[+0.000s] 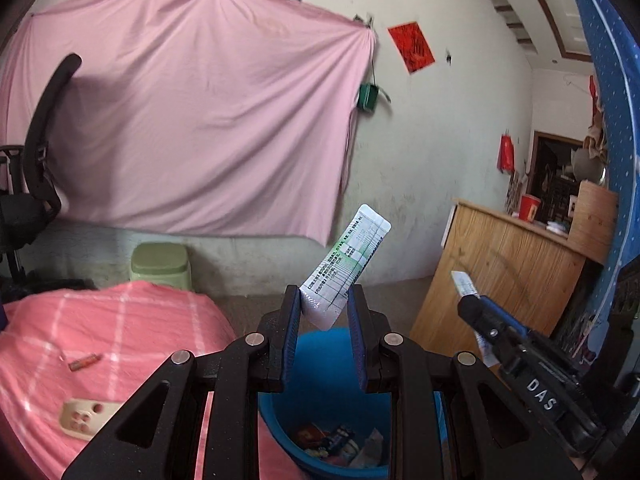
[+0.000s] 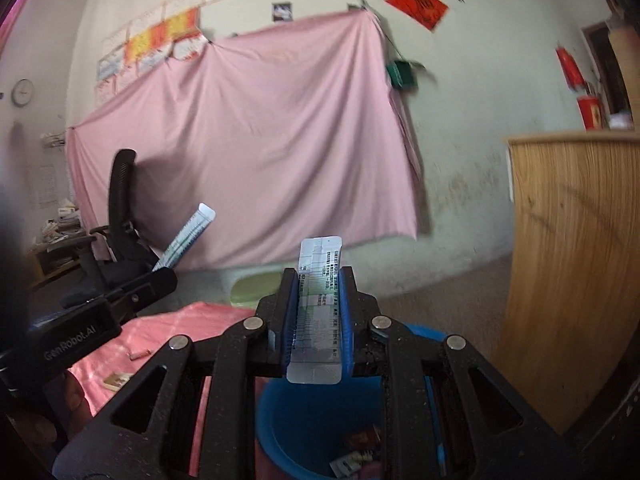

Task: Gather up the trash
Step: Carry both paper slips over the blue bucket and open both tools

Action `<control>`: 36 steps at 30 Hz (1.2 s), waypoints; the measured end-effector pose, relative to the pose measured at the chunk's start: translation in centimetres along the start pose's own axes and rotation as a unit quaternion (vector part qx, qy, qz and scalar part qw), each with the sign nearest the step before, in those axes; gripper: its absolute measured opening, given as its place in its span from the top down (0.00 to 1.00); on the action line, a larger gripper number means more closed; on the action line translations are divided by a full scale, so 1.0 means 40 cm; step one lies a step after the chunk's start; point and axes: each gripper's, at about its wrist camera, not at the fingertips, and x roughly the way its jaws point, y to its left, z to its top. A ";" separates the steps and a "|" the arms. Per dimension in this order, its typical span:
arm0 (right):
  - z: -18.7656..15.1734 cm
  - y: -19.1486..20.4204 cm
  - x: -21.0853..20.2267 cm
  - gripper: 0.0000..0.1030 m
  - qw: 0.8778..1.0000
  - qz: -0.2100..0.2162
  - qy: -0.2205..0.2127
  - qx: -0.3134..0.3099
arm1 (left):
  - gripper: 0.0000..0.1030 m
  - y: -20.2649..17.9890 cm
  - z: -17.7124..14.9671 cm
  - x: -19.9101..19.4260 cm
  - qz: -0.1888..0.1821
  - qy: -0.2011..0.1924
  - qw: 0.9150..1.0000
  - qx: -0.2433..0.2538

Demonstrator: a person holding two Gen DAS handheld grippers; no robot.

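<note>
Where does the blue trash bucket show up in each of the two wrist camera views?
Left wrist view: blue bucket at bottom center, below the left gripper.
Right wrist view: blue bucket at bottom center, under the right gripper.
Shared landmark: the pink sheet on the wall.

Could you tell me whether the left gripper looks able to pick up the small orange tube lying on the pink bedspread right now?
Probably not yet: the left gripper is shut on a silver sachet above the blue bucket. The orange tube itself lies uncovered on the bedspread.
</note>
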 end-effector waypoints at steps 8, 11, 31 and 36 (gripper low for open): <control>-0.051 -0.084 0.074 0.63 0.996 -0.016 0.072 0.043 | 0.81 -0.015 -0.049 0.100 0.011 0.082 0.996 -0.016; -0.060 -0.098 0.084 0.63 0.995 -0.013 0.083 0.058 | 0.81 -0.003 -0.063 0.124 0.011 0.110 0.993 -0.032; -0.081 -0.126 0.153 0.59 0.988 -0.010 0.131 0.081 | 0.66 0.077 -0.107 0.191 0.007 0.205 0.974 -0.100; -0.070 -0.114 0.145 0.43 0.990 -0.007 0.119 0.074 | 0.49 0.103 -0.097 0.141 0.032 0.175 0.979 -0.097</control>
